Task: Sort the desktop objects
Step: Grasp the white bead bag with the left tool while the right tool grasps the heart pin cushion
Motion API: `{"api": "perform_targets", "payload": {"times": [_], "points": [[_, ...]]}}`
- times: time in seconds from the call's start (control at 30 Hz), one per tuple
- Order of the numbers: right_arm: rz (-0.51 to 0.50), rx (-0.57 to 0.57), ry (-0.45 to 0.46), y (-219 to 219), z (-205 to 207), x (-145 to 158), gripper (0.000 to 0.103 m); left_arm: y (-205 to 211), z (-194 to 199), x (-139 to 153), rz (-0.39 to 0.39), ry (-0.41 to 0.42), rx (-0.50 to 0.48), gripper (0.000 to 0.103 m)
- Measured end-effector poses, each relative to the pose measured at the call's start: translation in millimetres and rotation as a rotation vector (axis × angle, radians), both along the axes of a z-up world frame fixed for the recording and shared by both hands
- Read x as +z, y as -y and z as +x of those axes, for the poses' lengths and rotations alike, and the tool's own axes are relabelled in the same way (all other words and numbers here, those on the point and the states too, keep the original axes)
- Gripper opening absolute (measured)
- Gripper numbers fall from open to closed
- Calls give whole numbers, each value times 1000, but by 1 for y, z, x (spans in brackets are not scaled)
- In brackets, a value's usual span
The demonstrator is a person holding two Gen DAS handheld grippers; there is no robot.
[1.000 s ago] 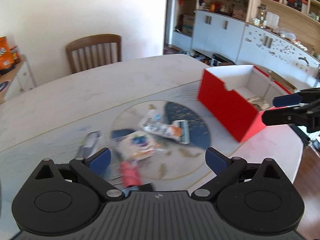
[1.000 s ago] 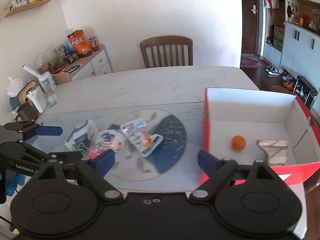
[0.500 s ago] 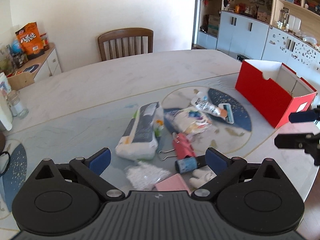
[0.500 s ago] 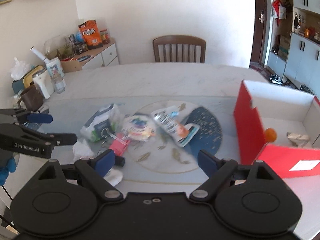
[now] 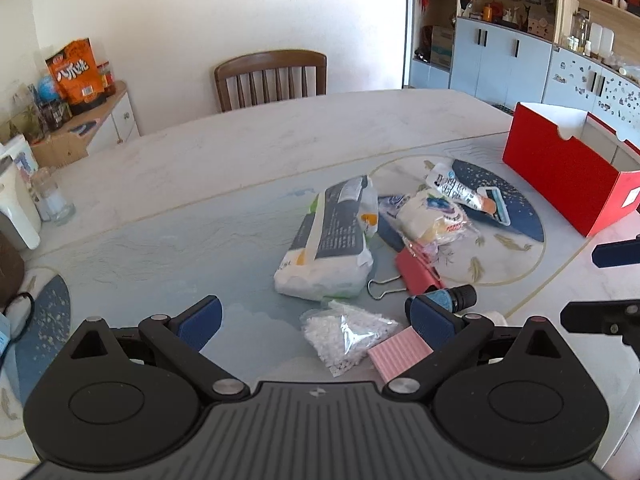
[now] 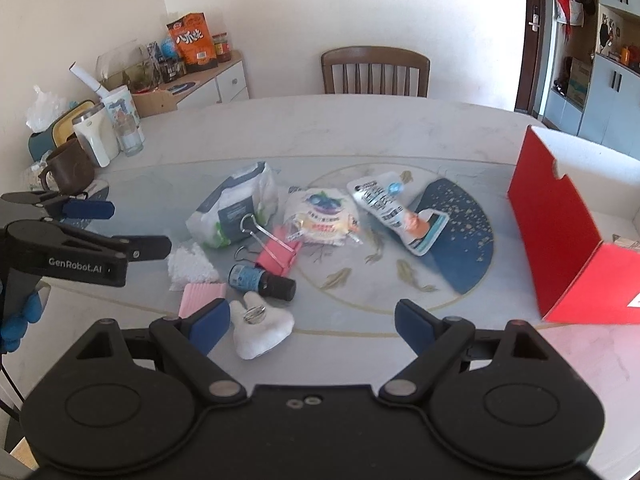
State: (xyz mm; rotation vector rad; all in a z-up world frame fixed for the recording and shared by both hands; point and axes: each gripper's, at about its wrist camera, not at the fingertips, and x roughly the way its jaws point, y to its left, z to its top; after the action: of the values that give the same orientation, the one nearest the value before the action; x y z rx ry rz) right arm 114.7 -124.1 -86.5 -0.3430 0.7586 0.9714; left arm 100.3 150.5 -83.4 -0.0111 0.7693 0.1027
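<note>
1. Clutter is the main hazard. The things to sort lie in one heap on the table (image 6: 360, 128), near its front edge: tissue pack (image 6: 234, 204), snack bag (image 6: 322, 216), pouch (image 6: 394, 208), pink clip (image 6: 276, 258), dark bottle (image 6: 260, 280), bead bag (image 5: 346, 332), pink pad (image 6: 200, 298) and a white figure (image 6: 260, 328). A closing pad could catch two neighbours at once, since clip, bottle and pad touch or nearly touch.

2. Both tools are released and empty. The left gripper (image 5: 316, 316) hangs with its jaws wide over the bead bag and pad; the right gripper (image 6: 312, 326) is spread just as wide, its left finger just beside the white figure.

3. The bottle lies on its side, so I judge it may roll toward the front edge if nudged.

4. The bead bag is slack plastic; a pinch at one corner could let it sag or slip.

5. The clip's wire loop lies against the tissue pack, so lifting either might drag the other.

6. The two grippers are close at the front of the heap; reaching for adjacent things together risks a knock.

7. The red box (image 6: 560, 232) stands at the right edge, well apart from the heap, so a loosely held thing could drop on the way over.
</note>
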Motion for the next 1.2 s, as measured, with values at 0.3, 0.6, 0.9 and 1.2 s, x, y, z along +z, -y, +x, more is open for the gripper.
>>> {"api": "perform_targets", "payload": {"times": [0.3,0.6,0.9,1.2], "points": [[-50,30,10,-19,-9,-22,87,-8,13,-31,-23,-74,-22,101],[-86,53,-7,-38,-11,-44,84,-17,31,-48,-56,-112,13,100],[-106,68,0,-56,-10,-58,80,-19,40,-57,-98,-141,11,94],[-127,81,-9,-60,-7,-65,63,-8,40,-55,-58,-130,-41,68]]}}
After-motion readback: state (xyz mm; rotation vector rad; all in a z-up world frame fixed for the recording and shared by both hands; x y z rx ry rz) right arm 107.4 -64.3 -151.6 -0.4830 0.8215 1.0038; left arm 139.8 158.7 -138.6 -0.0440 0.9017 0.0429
